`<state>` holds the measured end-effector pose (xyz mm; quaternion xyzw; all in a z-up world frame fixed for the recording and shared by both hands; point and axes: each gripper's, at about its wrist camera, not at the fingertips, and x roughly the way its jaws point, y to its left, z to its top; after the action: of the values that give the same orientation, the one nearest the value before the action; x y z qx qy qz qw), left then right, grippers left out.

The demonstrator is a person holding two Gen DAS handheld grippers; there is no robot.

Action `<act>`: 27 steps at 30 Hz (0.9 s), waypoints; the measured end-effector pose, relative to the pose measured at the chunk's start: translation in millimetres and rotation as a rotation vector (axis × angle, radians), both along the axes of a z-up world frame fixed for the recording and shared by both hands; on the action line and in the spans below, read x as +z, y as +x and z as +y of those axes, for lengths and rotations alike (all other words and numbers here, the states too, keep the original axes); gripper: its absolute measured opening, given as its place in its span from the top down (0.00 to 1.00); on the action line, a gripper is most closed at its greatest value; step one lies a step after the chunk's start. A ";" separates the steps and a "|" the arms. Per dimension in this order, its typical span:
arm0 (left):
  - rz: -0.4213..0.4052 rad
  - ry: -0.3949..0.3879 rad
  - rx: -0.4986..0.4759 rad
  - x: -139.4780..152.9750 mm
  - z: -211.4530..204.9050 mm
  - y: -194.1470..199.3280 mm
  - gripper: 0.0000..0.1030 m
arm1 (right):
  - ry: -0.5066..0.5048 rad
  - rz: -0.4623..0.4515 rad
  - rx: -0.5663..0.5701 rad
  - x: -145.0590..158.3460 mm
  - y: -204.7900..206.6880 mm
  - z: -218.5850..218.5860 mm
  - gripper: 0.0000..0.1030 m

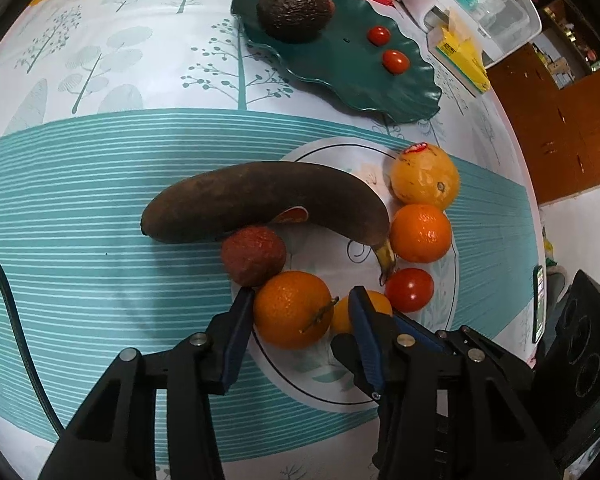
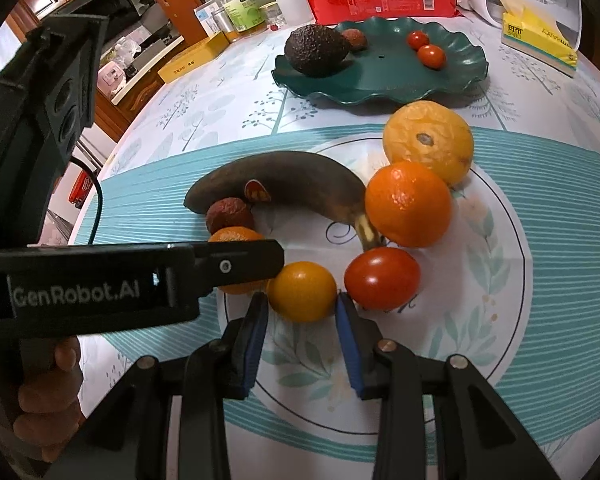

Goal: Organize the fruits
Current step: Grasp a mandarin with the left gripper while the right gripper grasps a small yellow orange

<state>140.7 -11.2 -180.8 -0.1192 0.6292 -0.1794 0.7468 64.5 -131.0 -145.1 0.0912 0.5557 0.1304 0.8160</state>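
Left wrist view: the left gripper (image 1: 300, 300) stands open astride the stemmed orange (image 1: 292, 310), pads just beside it, on the near edge of the white plate (image 1: 452, 280). Right wrist view: the right gripper (image 2: 302, 300) stands open around the yellow tomato (image 2: 302, 291), left of the red tomato (image 2: 382, 278)

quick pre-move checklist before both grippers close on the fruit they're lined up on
1. Left gripper jaws straddle the stemmed orange: ok, open on both sides.
2. Right gripper jaws straddle the small yellow-orange fruit: ok, open.
3. Clearance from neighbours: not ok, the red tomato sits against the right gripper's jaw tip.
4. Grippers clear of each other: cannot tell, the left gripper's body crosses close in the right wrist view.
5. Space on the green plate: ok, bare middle between avocado and cherry tomatoes.
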 end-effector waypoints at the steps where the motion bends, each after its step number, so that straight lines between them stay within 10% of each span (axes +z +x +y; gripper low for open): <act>1: 0.002 -0.004 0.004 -0.6 1.0 0.2 0.61 | 0.005 -0.003 0.000 -0.3 0.8 -0.4 0.65; 27: -0.031 -0.052 0.075 22.2 51.0 -23.6 0.65 | 0.015 0.054 -0.149 -0.7 18.7 11.4 0.49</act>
<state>117.1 39.8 -158.6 -0.1592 0.6077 -0.1693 0.7594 83.2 -119.7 -145.8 0.1418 0.5684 0.0710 0.8073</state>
